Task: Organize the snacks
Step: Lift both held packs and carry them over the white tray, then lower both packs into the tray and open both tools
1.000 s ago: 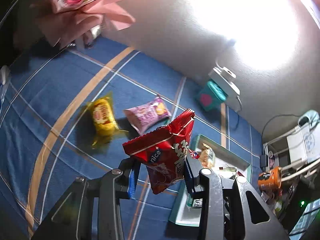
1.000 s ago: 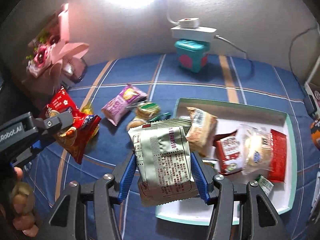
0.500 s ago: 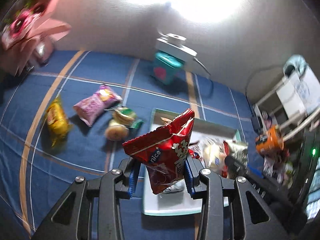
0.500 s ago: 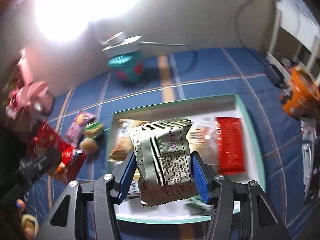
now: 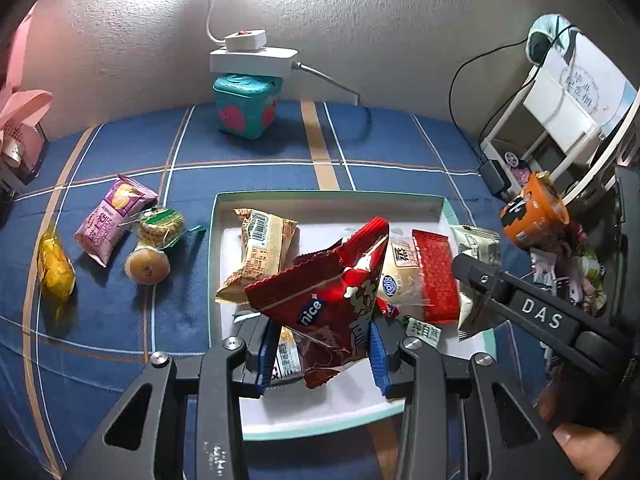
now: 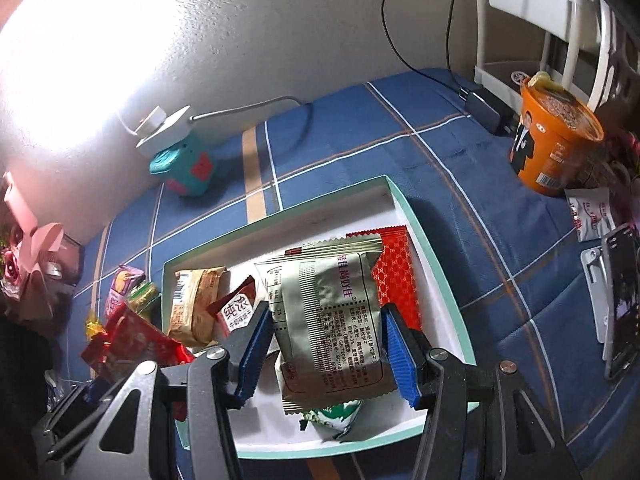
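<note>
Lower half of the silver packet (image 6: 328, 320) behind blue pads; pink bouquet (image 5: 20, 116) cut by the frame edge.

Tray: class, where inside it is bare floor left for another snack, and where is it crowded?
The tray is bare along its far wall, behind the red flat pack, and at the near edge below the left gripper. The middle is crowded around the tan pack.

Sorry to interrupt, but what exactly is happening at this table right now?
A person is sorting snacks into a shallow tray with two handheld grippers. The left gripper holds a red packet over the tray, and the right gripper holds a silver packet above it. Four snacks, including a purple packet, lie outside on the blue cloth.
</note>
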